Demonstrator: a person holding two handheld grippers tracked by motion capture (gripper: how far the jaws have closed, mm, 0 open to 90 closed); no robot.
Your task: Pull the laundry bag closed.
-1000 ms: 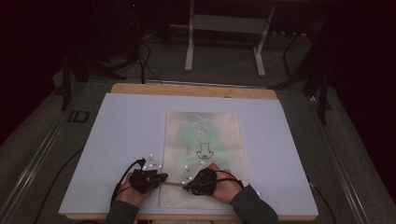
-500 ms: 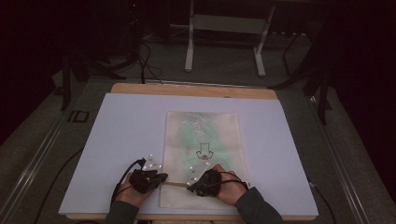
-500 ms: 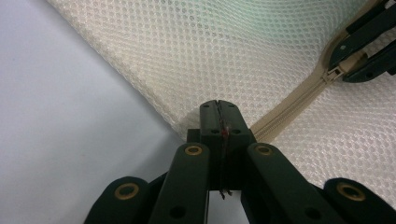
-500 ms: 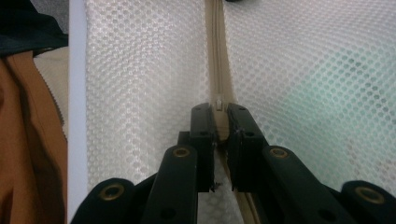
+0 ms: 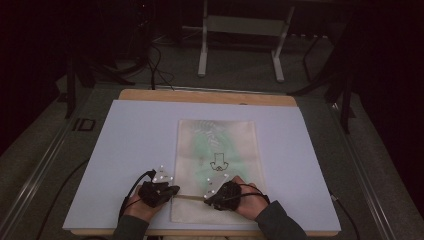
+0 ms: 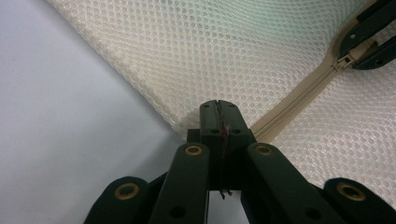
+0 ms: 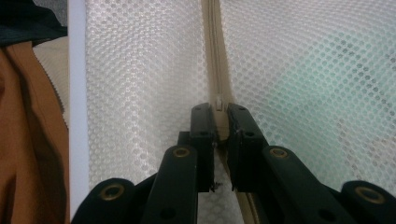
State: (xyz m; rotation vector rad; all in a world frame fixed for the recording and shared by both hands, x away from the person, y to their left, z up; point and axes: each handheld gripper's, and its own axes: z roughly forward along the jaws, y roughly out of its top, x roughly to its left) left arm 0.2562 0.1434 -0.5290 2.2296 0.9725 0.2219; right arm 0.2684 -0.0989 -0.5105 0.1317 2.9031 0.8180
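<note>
A cream mesh laundry bag (image 5: 217,165) lies flat on the white sheet (image 5: 130,150) that covers the table (image 5: 205,96), near the person's edge. Something green shows through the mesh. A beige zipper (image 5: 189,197) runs across the bag's near end.

The left gripper (image 5: 172,192) is at the bag's left edge. In the left gripper view its fingers (image 6: 211,123) are pressed together on the corner of the bag (image 6: 261,60), where the zipper (image 6: 299,95) ends.

The right gripper (image 5: 207,197) sits on the zipper line, a little to the right of the left one. In the right gripper view its fingers (image 7: 203,123) are closed narrowly on the zipper pull (image 7: 218,102), with the zipper tape (image 7: 214,51) running straight ahead.
</note>
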